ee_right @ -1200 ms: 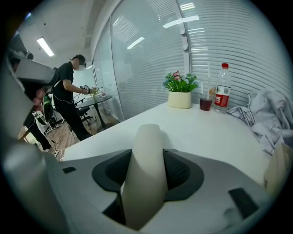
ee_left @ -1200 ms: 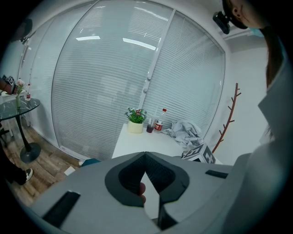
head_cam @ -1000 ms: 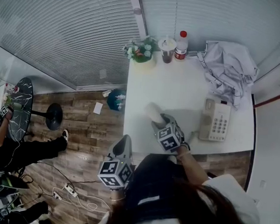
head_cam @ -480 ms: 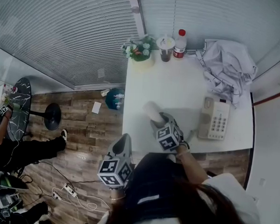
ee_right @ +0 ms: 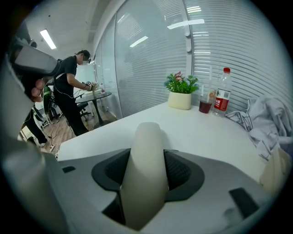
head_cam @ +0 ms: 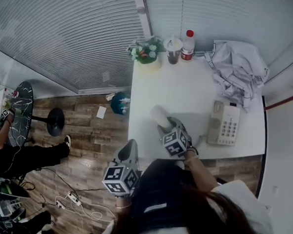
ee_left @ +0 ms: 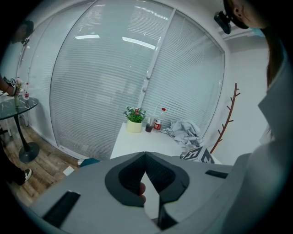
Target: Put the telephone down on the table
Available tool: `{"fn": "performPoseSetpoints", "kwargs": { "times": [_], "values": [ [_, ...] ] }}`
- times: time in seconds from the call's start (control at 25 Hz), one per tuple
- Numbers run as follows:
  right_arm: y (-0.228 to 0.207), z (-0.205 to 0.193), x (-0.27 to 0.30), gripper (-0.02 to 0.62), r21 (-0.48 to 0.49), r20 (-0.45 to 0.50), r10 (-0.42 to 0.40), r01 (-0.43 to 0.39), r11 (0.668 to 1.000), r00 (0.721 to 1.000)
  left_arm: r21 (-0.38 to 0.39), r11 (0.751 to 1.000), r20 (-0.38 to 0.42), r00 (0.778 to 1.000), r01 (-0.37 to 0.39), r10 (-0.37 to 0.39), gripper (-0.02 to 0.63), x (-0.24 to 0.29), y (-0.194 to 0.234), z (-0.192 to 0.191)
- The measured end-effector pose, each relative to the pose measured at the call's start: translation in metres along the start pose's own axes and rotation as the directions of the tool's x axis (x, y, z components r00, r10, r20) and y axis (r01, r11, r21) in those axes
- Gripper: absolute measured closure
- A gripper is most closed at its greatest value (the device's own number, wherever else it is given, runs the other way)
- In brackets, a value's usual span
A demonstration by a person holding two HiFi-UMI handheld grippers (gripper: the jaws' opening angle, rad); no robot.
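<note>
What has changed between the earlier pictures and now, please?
Very little. The right tool has just been opening its jaws slightly, and the handset is still gripped between them. The left tool stays shut and in place, and the telephone base has not moved on the table.

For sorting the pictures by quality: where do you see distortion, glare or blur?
Head view: strong fisheye, the table edges and blinds bow. Left gripper view: bright streaks glare across the glass wall, corners are black. Right gripper view: the near handset looks soft, corners dark.
</note>
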State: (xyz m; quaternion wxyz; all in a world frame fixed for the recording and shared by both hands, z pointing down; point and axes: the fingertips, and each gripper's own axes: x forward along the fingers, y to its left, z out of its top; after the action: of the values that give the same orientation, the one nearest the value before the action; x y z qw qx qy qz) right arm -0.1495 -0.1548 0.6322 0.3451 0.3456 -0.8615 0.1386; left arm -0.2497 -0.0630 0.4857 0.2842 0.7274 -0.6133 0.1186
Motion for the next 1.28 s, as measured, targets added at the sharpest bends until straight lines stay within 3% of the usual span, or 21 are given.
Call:
{"fn": "performPoseSetpoints", "kwargs": {
  "times": [1.28],
  "values": [
    [0.001, 0.002, -0.031, 0.357, -0.061, 0.047, -0.018, 0.021, 0.998, 0.999, 0.008, 1.000, 0.038, 0.999, -0.002, 0.002, 0.606, -0.023, -0.029, -0.005]
  ]
}}
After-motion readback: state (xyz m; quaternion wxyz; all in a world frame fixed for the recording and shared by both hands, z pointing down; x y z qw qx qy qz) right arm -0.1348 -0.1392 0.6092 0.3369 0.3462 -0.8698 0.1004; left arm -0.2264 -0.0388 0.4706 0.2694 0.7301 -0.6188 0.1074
